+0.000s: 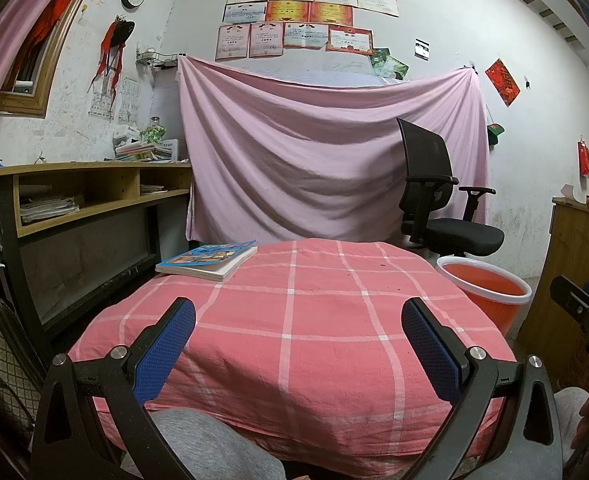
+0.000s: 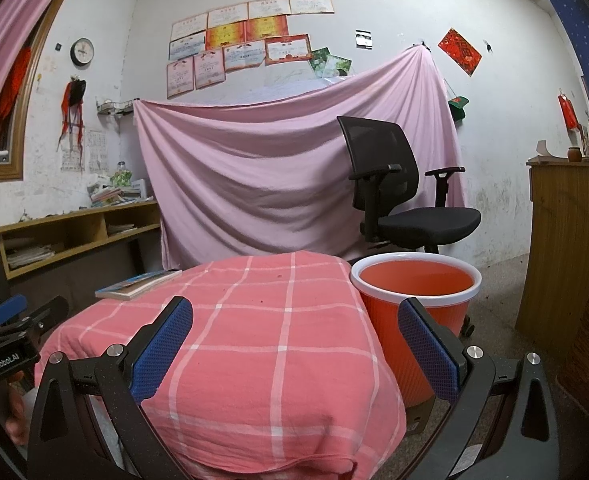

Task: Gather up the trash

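Note:
An orange waste bin with a white rim stands on the floor to the right of a table covered with a pink checked cloth. Its inside looks bare. My left gripper hovers open over the near edge of the cloth, nothing between its blue pads. My right gripper is open too, over the cloth's right edge, its right finger in front of the bin. A few tiny dark specks dot the cloth. No larger trash shows.
A blue-covered book lies on the cloth's far left corner. A black office chair stands behind the bin before a hung pink sheet. A wooden desk lines the left wall, a wooden cabinet the right. Grey-clad knees sit below the table.

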Available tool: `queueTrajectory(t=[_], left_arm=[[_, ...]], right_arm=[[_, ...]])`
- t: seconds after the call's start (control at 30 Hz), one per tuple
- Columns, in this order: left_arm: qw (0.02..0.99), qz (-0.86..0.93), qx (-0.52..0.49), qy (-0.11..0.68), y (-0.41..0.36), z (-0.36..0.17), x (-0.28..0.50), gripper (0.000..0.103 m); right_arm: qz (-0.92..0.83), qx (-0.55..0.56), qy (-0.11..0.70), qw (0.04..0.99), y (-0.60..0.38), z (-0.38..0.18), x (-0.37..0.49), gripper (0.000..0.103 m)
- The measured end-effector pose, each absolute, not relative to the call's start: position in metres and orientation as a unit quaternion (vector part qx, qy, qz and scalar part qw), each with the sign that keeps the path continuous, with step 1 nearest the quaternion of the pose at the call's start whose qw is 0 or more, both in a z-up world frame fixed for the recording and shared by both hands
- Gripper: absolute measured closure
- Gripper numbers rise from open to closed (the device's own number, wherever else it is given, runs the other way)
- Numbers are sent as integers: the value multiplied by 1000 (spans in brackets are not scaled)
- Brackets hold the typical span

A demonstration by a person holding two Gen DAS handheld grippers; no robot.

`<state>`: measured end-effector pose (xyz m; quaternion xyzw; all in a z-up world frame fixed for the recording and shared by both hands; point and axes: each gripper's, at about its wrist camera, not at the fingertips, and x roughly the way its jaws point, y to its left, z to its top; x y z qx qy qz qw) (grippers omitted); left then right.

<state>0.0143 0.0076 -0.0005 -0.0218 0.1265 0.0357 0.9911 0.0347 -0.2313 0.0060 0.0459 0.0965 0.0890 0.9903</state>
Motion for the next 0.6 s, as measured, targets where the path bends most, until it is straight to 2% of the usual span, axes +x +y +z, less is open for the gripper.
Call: queueTrajectory(t=[0.6], left_arm=[[991,35,-22,127,8,0,14,2]], right_arm=[[87,47,105,990,-232,-4,36,0]])
